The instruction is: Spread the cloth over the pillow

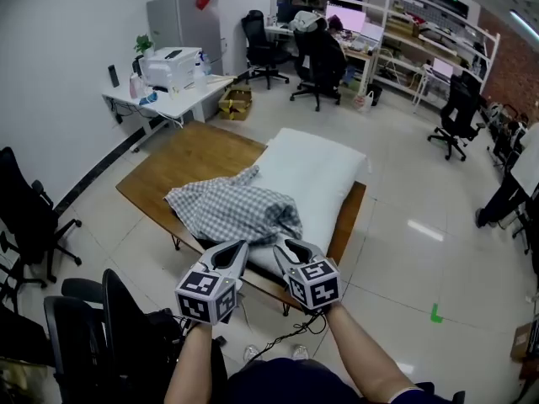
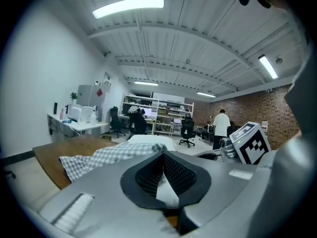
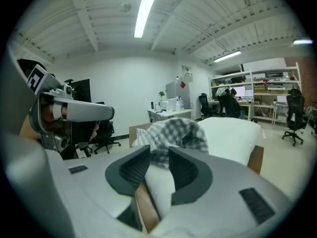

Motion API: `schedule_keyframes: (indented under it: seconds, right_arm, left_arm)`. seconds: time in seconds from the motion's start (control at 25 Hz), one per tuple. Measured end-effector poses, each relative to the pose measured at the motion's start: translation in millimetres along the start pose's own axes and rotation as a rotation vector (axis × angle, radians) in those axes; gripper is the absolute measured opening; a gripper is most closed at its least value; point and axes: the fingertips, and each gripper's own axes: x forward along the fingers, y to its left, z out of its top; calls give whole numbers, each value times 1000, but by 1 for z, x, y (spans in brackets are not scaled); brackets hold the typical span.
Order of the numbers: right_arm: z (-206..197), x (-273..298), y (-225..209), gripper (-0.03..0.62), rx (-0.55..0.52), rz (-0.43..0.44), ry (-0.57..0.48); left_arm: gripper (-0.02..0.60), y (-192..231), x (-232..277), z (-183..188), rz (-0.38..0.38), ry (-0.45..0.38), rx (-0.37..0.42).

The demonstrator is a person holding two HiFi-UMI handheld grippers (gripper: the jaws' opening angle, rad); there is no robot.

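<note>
Cloth [image 1: 236, 209]: we are seeing it lying bunched on the near left part of the pillow [image 1: 316, 171], spilling onto the wooden table [image 1: 185, 162].
Left gripper [image 1: 239, 246]: we are holding its jaws together, empty.
Right gripper [image 1: 296, 247]: we are keeping its jaws apart at the cloth's near edge, clamping nothing.

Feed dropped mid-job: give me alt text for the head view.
A crumpled checkered cloth lies bunched over the near left corner of a white pillow on a wooden table. At the near edge, the left gripper is shut and the right gripper open, neither holding the cloth.
</note>
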Motion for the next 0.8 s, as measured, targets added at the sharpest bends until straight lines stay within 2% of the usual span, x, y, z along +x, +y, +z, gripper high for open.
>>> schedule_keyframes:
  seconds: [0.12, 0.4, 0.56, 0.6, 0.72, 0.8]
  right_arm:
    - [-14, 21, 2, 132, -18, 1, 49]
    - [-37, 60, -17, 133, -23, -118, 138]
    - [-45, 74, -18, 131, -37, -141, 195]
    - [-45, 74, -18, 124, -49, -139, 203]
    - [-42, 70, -19, 34, -75, -115, 214]
    - [-34, 63, -19, 28, -75, -105, 190]
  left_arm:
    - [3, 6, -4, -7, 9, 17, -7]
    - [3, 12, -6, -23, 18, 62, -24]
    - [3, 19, -6, -27, 38, 79, -48]
    - [3, 20, -5, -27, 44, 82, -51]
    - [3, 22, -6, -27, 57, 83, -52]
    - [3, 25, -7, -28, 69, 84, -53]
